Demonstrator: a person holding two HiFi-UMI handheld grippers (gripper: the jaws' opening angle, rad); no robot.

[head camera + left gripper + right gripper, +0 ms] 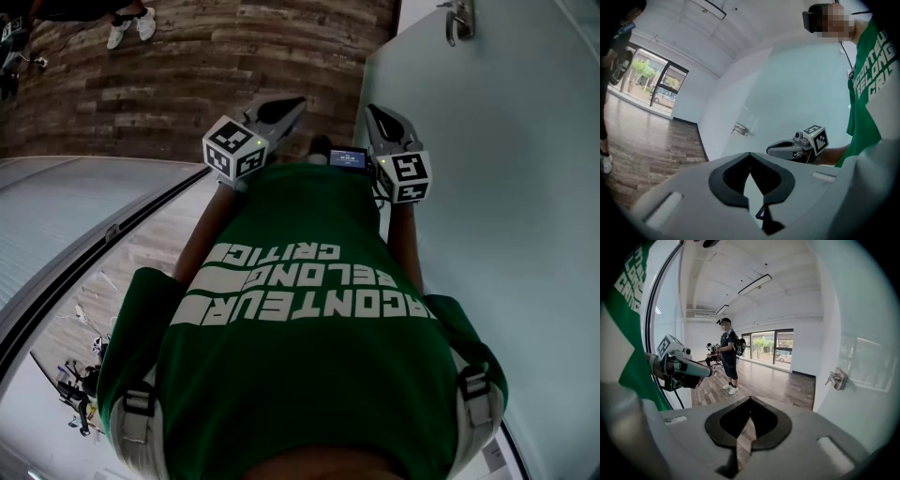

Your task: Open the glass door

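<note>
Green shirt (309, 309) fills the foreground. Left tongs (292, 105) and right tongs (375, 114) are both closed and empty. Glass door (506, 187) stands on the right. Its handle (459, 21) lies ahead, well apart from both and nearer the right tongs.

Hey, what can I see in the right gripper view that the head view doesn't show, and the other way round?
Only the right gripper view shows the big far-wall windows, the long ceiling light strips and a standing person in dark clothes at full height. Only the head view shows the small dark screen and the right gripper from outside. Both share the metal lock on the frosted glass door, the left gripper, the brown wood-plank floor and the green lettered T-shirt.
</note>
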